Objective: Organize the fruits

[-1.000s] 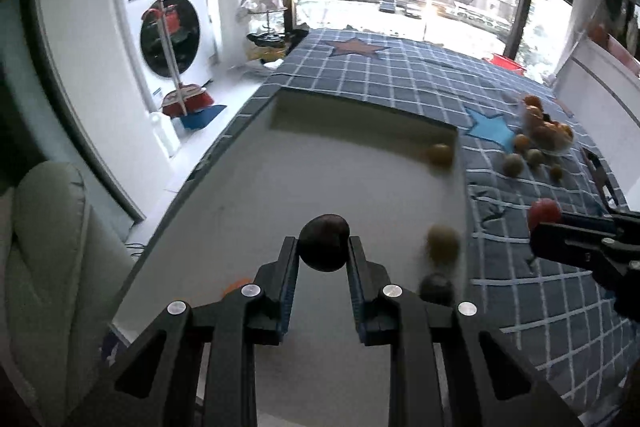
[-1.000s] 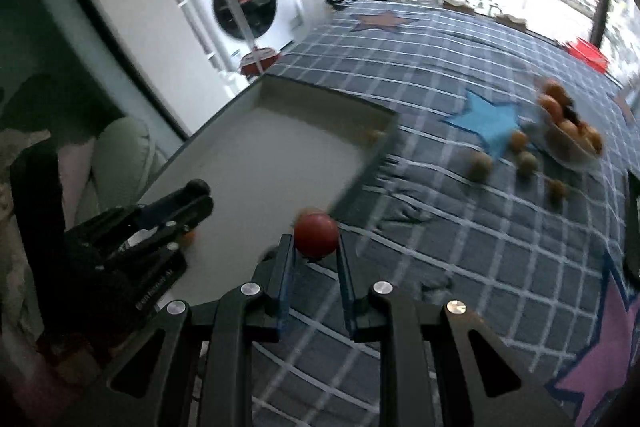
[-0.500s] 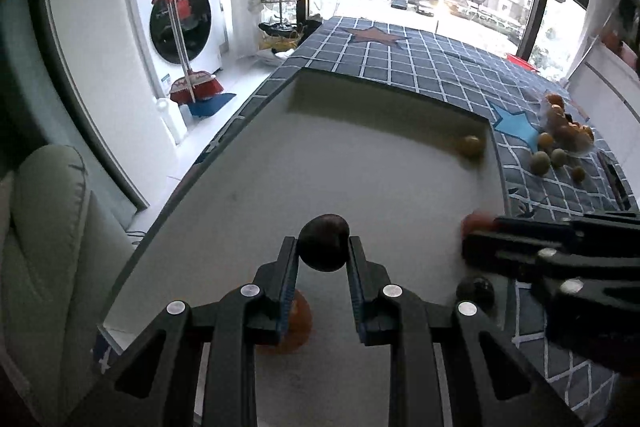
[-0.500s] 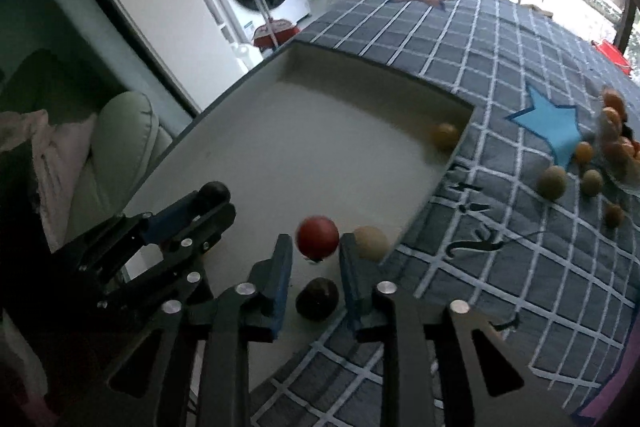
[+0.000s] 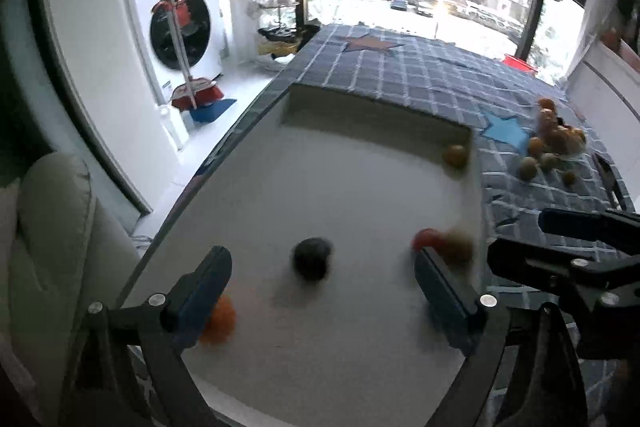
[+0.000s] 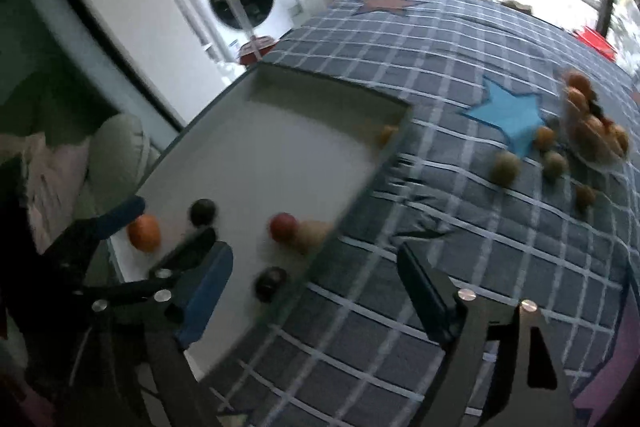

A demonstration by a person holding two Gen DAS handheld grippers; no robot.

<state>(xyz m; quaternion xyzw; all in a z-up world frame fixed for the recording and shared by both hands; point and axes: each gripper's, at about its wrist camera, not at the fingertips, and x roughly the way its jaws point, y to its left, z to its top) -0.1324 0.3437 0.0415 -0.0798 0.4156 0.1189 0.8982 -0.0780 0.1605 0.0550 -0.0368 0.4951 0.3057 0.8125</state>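
Both tongs, left (image 5: 320, 291) and right (image 6: 316, 287), are opening with nothing between them, a dark fruit (image 5: 313, 258) and red fruit (image 6: 283, 226) lying released in the tray (image 5: 360, 115); next, fetch loose fruit (image 6: 506, 167) at two o'clock.

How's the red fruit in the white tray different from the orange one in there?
The red fruit lies by the tray's right wall, touching a tan fruit; the orange fruit sits alone near the left edge. The red one looks slightly smaller than the orange one. Both are round and lie loose, ungripped.
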